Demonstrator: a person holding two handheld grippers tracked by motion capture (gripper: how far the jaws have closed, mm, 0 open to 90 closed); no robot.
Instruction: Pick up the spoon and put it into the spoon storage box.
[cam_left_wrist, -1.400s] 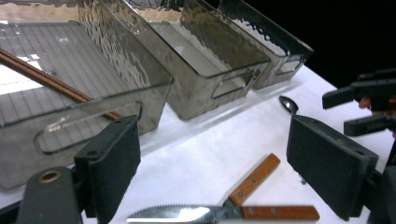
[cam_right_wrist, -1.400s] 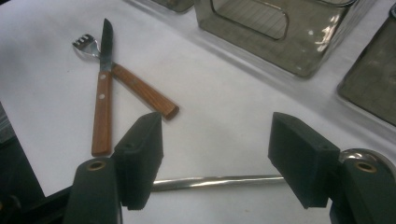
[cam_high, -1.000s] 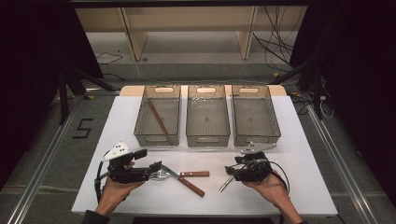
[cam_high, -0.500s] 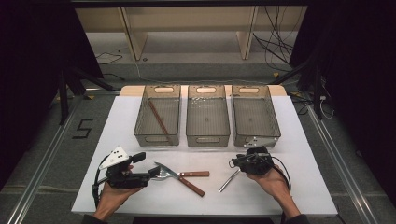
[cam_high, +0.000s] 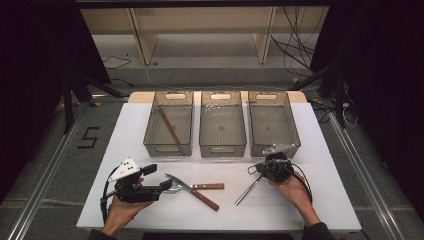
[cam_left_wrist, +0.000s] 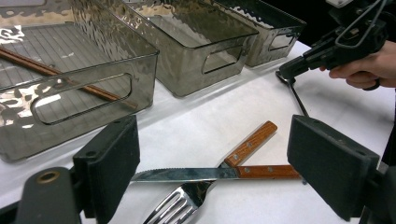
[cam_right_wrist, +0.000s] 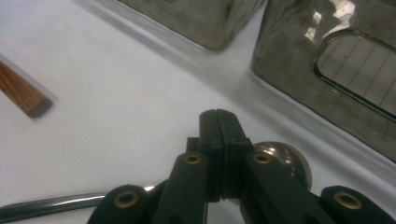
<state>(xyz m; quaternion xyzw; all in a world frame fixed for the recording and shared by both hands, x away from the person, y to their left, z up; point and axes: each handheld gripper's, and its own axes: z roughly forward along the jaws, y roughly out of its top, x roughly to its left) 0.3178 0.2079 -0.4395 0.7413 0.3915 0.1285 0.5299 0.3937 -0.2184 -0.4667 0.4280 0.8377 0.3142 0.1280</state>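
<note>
High view catches my right gripper (cam_high: 256, 170) at the near-right of the white bench (cam_high: 330, 200), its jaws just closed on the bowl end of a metal spoon (cam_high: 248, 190). The spoon's long axis runs on a diagonal, handle trailing toward me and to the left, bowl up under the gripper near the front wall of the right bin (cam_high: 274, 122). Right gripper view shows the two black jaws pressed flat together, the rounded steel bowl bulging out just beside them and the handle running off to the lower left; whether the pads pinch the neck itself I cannot tell, since the jaws hide it.

My left gripper (cam_high: 165, 186) rests at the near-left of the bench, jaws wide apart and holding nothing. Left gripper view has a wooden-handled knife (cam_left_wrist: 210, 173) lying crosswise between the pads, blade pointing left, with a fork (cam_left_wrist: 182, 200) crossing under it, tines toward me and wooden handle angling away to the right. Neither pad touches them.

Three smoky clear bins stand in a row behind; the left bin (cam_high: 169, 148) holds a brown chopstick (cam_high: 170, 127) lying aslant, and the middle bin (cam_high: 222, 148) stands between the others.
</note>
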